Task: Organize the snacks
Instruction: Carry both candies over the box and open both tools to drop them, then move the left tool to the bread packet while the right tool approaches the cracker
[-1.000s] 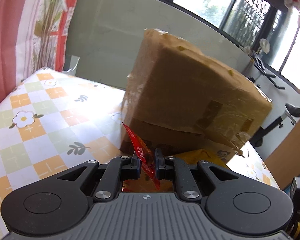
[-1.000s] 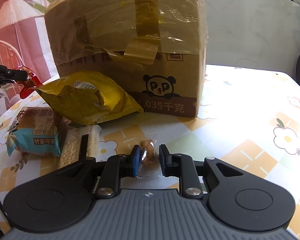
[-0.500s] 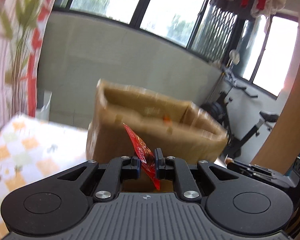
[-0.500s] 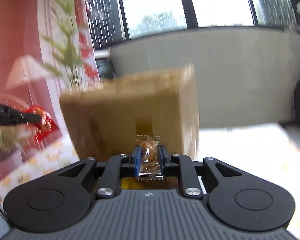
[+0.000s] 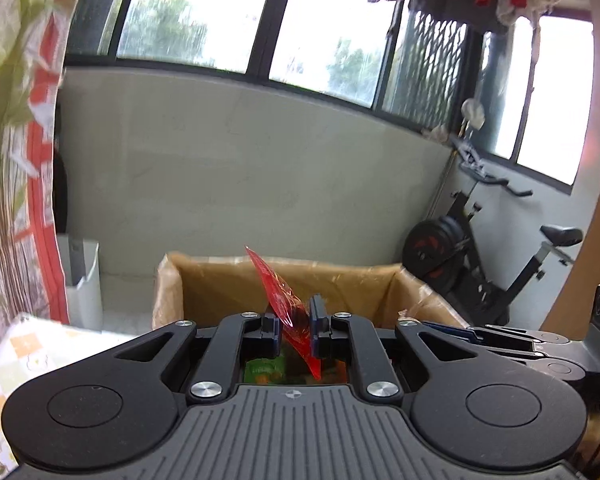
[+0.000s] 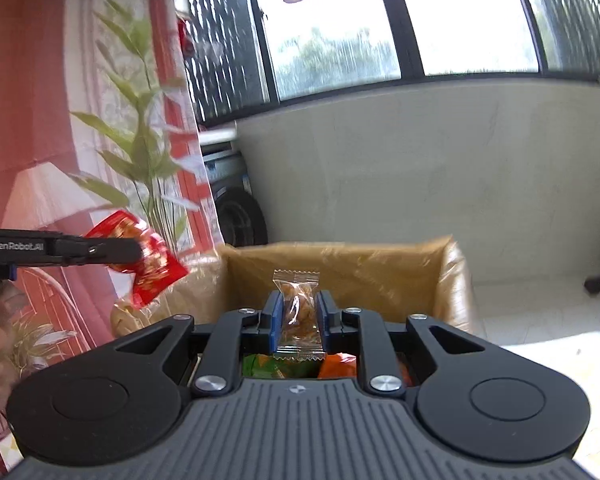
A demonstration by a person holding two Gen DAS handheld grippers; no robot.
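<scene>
Item: left gripper [image 5: 294, 326]. Gripping a red snack packet [image 5: 286, 304] by its lower half, jaws narrowed onto the thin foil; packet tilting up and leftward at frame centre of the left wrist view. Also showing at left middle of the right wrist view, packet hanging off the fingertips, presumably pinched at an edge because the foil is too flat to take any other way.

Item: right gripper [image 6: 299, 322]. Clamping a clear-wrapped golden snack [image 6: 298, 312] upright between blue pads [image 6: 277, 322], both crimped ends sticking out above and below; likely held mid-body to keep the slippery wrapper from sliding.

Item: cardboard box [image 6: 380, 272]. Sitting open-topped at lower centre of both views, just beyond and below each set of fingers; serving, by the look of it, as the collecting bin.

Item: box contents [image 6: 268, 366]. Showing green and orange wrappers through the gap beneath the jaws.

Status: both snacks being held above the opening, seemingly for dropping in; release not yet made.

Background: exercise bike [image 5: 480, 256], right middle of the left wrist view.
</scene>
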